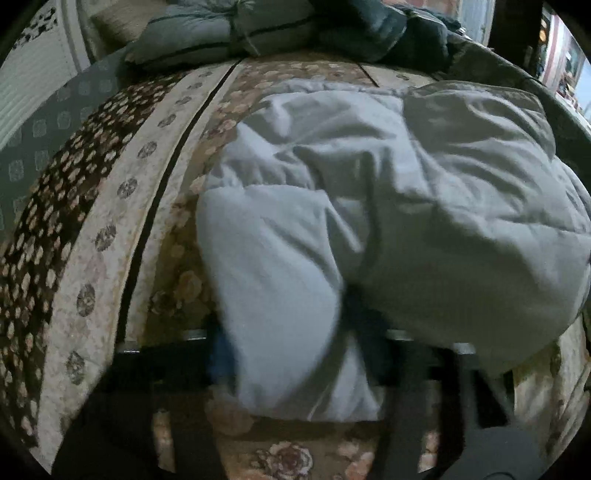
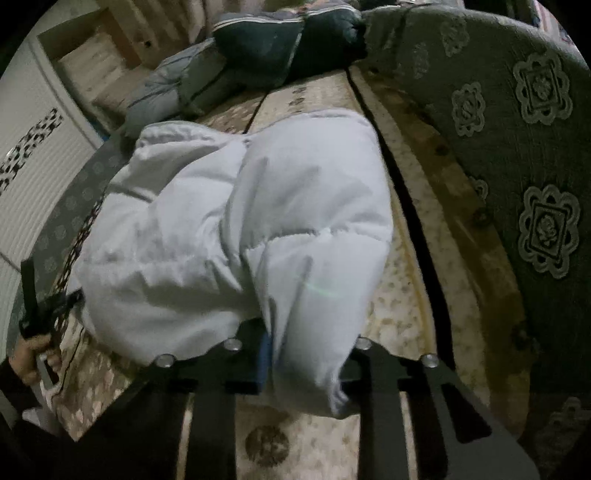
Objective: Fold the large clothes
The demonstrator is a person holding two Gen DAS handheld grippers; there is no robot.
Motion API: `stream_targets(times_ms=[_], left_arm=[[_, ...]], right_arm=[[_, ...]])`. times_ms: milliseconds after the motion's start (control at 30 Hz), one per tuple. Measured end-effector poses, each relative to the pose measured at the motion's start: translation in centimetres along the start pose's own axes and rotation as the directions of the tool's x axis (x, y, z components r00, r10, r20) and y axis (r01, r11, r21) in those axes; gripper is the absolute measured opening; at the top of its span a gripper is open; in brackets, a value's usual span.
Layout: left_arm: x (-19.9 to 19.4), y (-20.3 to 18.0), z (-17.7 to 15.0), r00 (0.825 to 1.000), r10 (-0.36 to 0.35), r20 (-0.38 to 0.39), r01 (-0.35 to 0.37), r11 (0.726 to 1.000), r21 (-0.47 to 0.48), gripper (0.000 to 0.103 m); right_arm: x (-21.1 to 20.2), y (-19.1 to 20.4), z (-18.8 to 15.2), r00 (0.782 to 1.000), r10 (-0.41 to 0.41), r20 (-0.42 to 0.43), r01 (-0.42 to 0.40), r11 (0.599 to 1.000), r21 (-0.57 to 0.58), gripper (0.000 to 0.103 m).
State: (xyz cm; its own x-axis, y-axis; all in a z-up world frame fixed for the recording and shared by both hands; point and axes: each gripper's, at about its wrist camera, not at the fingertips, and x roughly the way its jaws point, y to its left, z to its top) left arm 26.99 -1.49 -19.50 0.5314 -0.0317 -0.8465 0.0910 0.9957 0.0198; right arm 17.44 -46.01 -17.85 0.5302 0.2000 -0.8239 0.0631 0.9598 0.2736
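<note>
A white puffer jacket (image 1: pixel 369 206) lay bunched on the floral sofa cushion (image 1: pixel 110 229). The left gripper (image 1: pixel 291 332) pinched one padded fold, the right gripper (image 2: pixel 306 354) another, seemingly to lift for folding.

A floral bedspread (image 1: pixel 110 206), brown and cream with rosette bands, covers the bed. At its far end lie a grey-blue pillow (image 1: pixel 221 33) with dark piping and, beside it, a dark padded bundle (image 2: pixel 280 44). A grey-green medallion-patterned cloth (image 2: pixel 517 155) lies along the right edge. A white ribbed panel (image 2: pixel 40 184) and wooden shelving (image 2: pixel 99 62) stand at left.
</note>
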Motion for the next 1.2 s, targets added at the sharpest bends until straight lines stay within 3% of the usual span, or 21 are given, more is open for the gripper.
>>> stream_targets(times_ms=[100, 167, 267, 367, 467, 533, 633, 667, 700, 733, 767, 833, 900, 967, 1033, 1067, 1100, 1167, 1200], left_arm=[[-1.6, 0.1, 0.3, 0.999, -0.032, 0.017, 0.032, 0.999, 0.003, 0.011], [-3.0, 0.6, 0.2, 0.998, -0.064, 0.021, 0.065, 0.998, -0.024, 0.008], [-5.2, 1.5, -0.3, 0.995, -0.093, 0.043, 0.095, 0.994, -0.047, 0.008], [-8.9, 0.7, -1.4, 0.995, -0.058, 0.086, 0.054, 0.997, 0.046, 0.008], [-10.8, 0.5, -2.6, 0.995, -0.086, 0.055, 0.083, 0.995, 0.054, 0.01], [-10.8, 0.5, -3.4, 0.998, -0.068, 0.009, 0.067, 0.995, 0.077, 0.017], [-10.4, 1.6, -4.1, 0.998, -0.033, -0.044, 0.034, 0.998, 0.044, 0.056], [-10.8, 1.7, -4.2, 0.999, -0.018, -0.033, 0.019, 0.999, 0.044, 0.069], [-12.0, 2.0, -4.2, 1.0, 0.012, 0.019, -0.013, 0.999, 0.053, 0.077], [-13.1, 2.4, -4.2, 0.997, 0.04, 0.063, -0.043, 0.998, 0.05, 0.084], [-13.9, 2.7, -4.1, 0.995, 0.042, 0.091, -0.046, 0.998, 0.04, 0.088], [-17.1, 4.2, -4.3, 0.98, 0.011, 0.198, -0.014, 1.0, 0.014, 0.092], [-19.7, 4.0, -4.0, 0.953, 0.004, 0.303, -0.004, 1.0, -0.001, 0.1], [-22.7, 3.9, -4.7, 0.915, -0.003, 0.404, 0.009, 1.0, -0.013, 0.1], [-25.3, 3.3, -5.4, 0.864, -0.018, 0.502, 0.022, 1.0, -0.001, 0.1], [-26.0, 2.9, -5.2, 0.852, -0.017, 0.523, 0.016, 1.0, 0.006, 0.1], [-27.1, 2.8, -5.7, 0.829, -0.013, 0.559, 0.011, 1.0, 0.006, 0.1], [-28.0, 3.2, -5.9, 0.814, -0.027, 0.58, 0.049, 0.999, -0.022, 0.1], [-28.2, 3.9, -6.3, 0.809, -0.059, 0.585, 0.103, 0.994, -0.042, 0.1]], right_arm=[[-1.6, 0.1, -0.3, 0.999, 0.025, 0.036, -0.026, 0.999, 0.021, 0.019], [-2.4, 0.0, -0.7, 0.998, 0.037, 0.042, -0.038, 0.999, 0.032, 0.017], [-4.2, 0.4, -1.4, 0.997, 0.056, 0.047, -0.057, 0.998, 0.009, 0.015], [-6.4, 0.8, -2.3, 0.997, 0.057, 0.056, -0.057, 0.998, -0.011, 0.015], [-7.9, 0.3, -4.2, 0.998, 0.066, 0.021, -0.066, 0.998, 0.015, 0.016], [-7.9, 0.2, -5.6, 1.0, 0.011, -0.029, -0.011, 1.0, -0.005, 0.031], [-8.1, 0.0, -8.0, 0.991, -0.094, -0.096, 0.089, 0.995, -0.048, 0.052], [-9.1, 0.0, -8.3, 0.988, -0.136, -0.074, 0.133, 0.99, -0.056, 0.061], [-10.2, -0.1, -8.5, 0.985, -0.167, -0.042, 0.165, 0.985, -0.048, 0.085], [-11.5, -0.4, -8.6, 0.983, -0.182, -0.003, 0.182, 0.983, -0.027, 0.096], [-12.9, -0.6, -8.5, 0.981, -0.19, 0.038, 0.19, 0.982, 0.003, 0.097], [-16.4, -0.4, -8.8, 0.968, -0.215, 0.13, 0.208, 0.976, 0.071, 0.101], [-19.7, 0.6, -9.5, 0.956, -0.184, 0.231, 0.166, 0.982, 0.094, 0.101], [-22.0, 2.0, -10.2, 0.938, -0.168, 0.302, 0.149, 0.985, 0.085, 0.101], [-24.2, 3.6, -11.1, 0.905, -0.199, 0.375, 0.186, 0.98, 0.072, 0.101], [-25.2, 4.3, -11.4, 0.881, -0.24, 0.408, 0.226, 0.971, 0.084, 0.101], [-25.8, 5.1, -11.7, 0.867, -0.252, 0.429, 0.237, 0.967, 0.089, 0.101], [-26.6, 6.1, -12.6, 0.863, -0.208, 0.461, 0.196, 0.978, 0.073, 0.101], [-26.6, 6.3, -12.7, 0.867, -0.19, 0.461, 0.181, 0.981, 0.064, 0.101]])
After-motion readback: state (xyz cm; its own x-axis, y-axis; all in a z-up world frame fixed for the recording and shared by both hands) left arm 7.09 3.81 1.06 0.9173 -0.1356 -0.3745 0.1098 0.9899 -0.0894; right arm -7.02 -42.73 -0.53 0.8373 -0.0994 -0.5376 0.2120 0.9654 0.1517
